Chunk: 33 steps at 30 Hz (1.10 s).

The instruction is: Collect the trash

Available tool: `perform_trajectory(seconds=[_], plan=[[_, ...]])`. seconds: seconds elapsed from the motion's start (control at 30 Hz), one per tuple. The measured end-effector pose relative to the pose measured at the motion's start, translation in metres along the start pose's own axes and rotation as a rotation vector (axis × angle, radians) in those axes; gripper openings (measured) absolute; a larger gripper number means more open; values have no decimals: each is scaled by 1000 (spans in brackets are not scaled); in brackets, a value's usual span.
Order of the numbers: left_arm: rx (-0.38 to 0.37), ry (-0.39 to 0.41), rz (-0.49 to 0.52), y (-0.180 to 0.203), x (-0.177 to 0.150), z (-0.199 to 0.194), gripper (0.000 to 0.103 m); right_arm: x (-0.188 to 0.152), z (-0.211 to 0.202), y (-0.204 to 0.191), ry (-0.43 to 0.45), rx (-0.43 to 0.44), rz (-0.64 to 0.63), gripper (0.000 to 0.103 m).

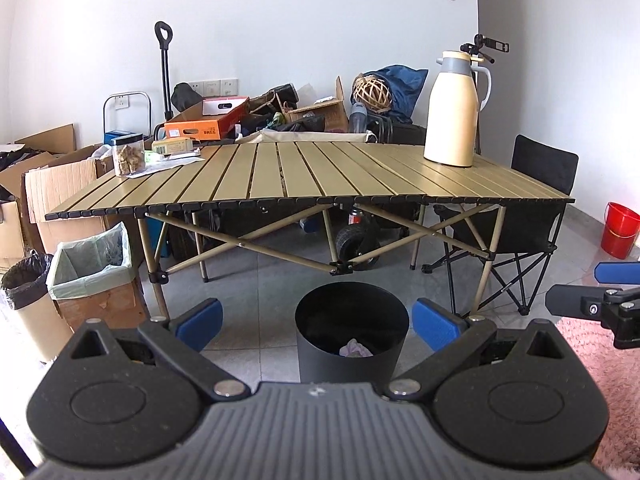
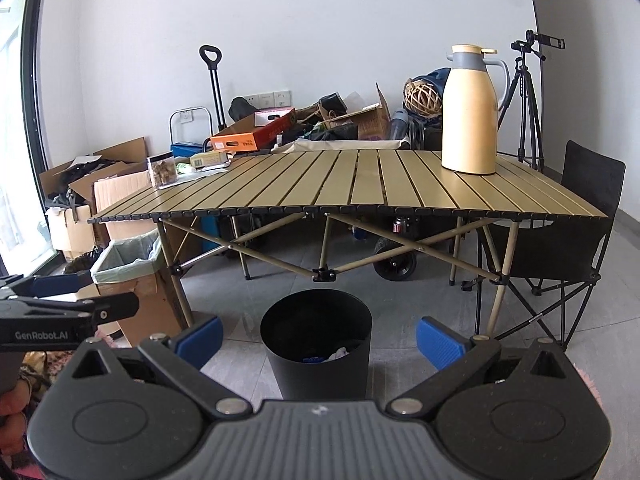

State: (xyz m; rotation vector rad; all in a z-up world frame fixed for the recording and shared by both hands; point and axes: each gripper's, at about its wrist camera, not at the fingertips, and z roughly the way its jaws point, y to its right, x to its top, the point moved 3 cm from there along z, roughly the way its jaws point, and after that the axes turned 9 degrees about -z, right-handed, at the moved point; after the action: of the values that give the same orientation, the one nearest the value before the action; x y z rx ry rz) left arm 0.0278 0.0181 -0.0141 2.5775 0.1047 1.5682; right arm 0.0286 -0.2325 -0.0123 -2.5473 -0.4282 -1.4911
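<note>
Bin point(image 1: 351, 332): black, round, upright | trash point(image 1: 355, 348): crumpled, pale, inside

The bin point(image 1: 351, 334) is matte black; the table point(image 1: 312, 176) is olive-gold, striped by dark slat gaps. The jug point(image 1: 454, 114) is cream with a grey top — the bucket point(image 1: 620, 230) bright red.

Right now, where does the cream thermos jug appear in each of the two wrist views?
Left wrist view: cream thermos jug stands upper right, on the slatted table's far right part.
Right wrist view: cream thermos jug again upper right, on the same table.
Shared landmark: the black bin on the floor below.
</note>
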Motion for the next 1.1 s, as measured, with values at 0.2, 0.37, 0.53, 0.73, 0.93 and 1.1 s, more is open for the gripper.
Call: perform_trajectory(seconds=[0.2,0.37,0.53,0.73,0.93,1.1], plan=[[-2,9,0,1,0,-4,103,1,-3,0,8,-2,-6,103],[-4,14,1,3,1,-5,103,2,-4,2,12,-5,-3,103],[-3,14,0,2,1,-5,103,2,-4,2,15,-6,-2,103],[-5,14,2,2,1,-5,103,2,-5,3,17,-8,1,103],[-4,16,2,3,1,-5,103,2,-4,4,17,-8,2,103],[-4,16,2,3,2,-5,103,2,-4,4,17,-8,3,103]])
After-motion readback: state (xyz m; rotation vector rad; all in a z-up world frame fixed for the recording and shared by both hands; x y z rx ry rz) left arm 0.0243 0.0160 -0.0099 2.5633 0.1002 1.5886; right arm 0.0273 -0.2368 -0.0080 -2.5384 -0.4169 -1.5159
